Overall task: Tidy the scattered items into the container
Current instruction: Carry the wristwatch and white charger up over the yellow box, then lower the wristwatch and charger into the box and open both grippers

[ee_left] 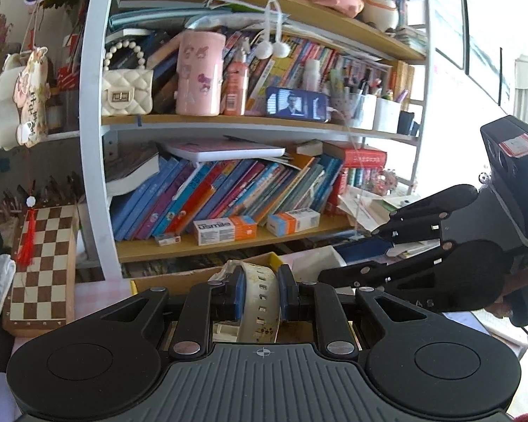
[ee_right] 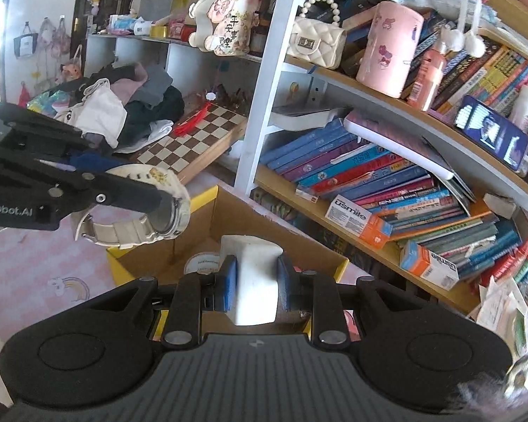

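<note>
In the right wrist view, the left tongs (ee_right: 158,200) reach in from the left edge, clamped on a cream-white wristwatch (ee_right: 148,207). Its round face sits at the fingertips and its strap trails back beneath the fingers toward the left. The watch hangs in the air above the near left corner of the open cardboard box (ee_right: 225,211), whose flaps are edged in yellow; it does not touch the box. The box stands on a pink checked bench (ee_right: 35,263).

Further right in the same view, the right tongs (ee_right: 255,281) are closed on a white block (ee_right: 255,274), their blue pads pressed against its two sides. The block is held over the middle of the box, above a round roll with a white label (ee_right: 202,262) lying inside.

The left wrist view shows the left tongs (ee_left: 260,295) from behind, the watch strap (ee_left: 260,299) standing upright between the blue pads, with the box rim (ee_left: 200,274) just beyond. To the right, the right tongs (ee_left: 366,242) come in from the side, level with the left pair and near them.

A chessboard (ee_right: 193,140) lies at the back left, beside the bookshelf (ee_right: 387,183).
</note>
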A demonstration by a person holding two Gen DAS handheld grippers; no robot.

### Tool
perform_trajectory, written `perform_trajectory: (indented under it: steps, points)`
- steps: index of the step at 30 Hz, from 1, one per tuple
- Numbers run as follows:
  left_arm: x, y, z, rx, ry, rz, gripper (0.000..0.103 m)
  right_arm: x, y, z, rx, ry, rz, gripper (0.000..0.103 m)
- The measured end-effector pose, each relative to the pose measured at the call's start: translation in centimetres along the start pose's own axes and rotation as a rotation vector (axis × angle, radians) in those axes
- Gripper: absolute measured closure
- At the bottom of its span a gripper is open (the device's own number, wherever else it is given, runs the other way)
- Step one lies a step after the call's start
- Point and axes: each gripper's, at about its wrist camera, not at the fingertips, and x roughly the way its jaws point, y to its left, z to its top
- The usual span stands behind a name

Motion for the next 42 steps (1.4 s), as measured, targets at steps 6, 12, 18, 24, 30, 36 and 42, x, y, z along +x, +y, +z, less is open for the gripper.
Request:
perform_trajectory:
  steps: [6, 12, 18, 24, 30, 36, 42]
  points:
    - [2.9, 1.0, -0.3, -0.016, 0.058, 0.026, 0.085, 3.3, -0.5, 0.4, -0.046, 0.03, 0.039, 0.08]
    - [5.5, 1.7, -1.4, -0.018, 0.13, 0.036, 0.085, 7.0, -0.9, 0.2, -0.103, 0.094, 0.084, 0.08]
    - [7.7, 2.5, -2.4, -0.036, 0.193, 0.041, 0.085, 10.4, -1.4, -0.6, -0.129, 0.174, 0.131, 0.08]
    - [9.3, 2.8, -3.5, -0.046, 0.256, 0.03, 0.085, 13.0, -1.5, -1.5, -0.143, 0.253, 0.157, 0.08]
    - [10.4, 3.0, -4.7, -0.065, 0.315, 0.022, 0.085, 14.9, -1.6, -2.3, -0.145, 0.305, 0.201, 0.08]
    - [11.2, 3.6, -5.8, -0.09, 0.366, 0.026, 0.085, 16.3, -1.7, -3.2, -0.149, 0.349, 0.233, 0.08]
    - [11.9, 3.7, -6.2, -0.09, 0.394, 0.017, 0.085, 17.8, -1.7, -4.1, -0.139, 0.393, 0.256, 0.08]
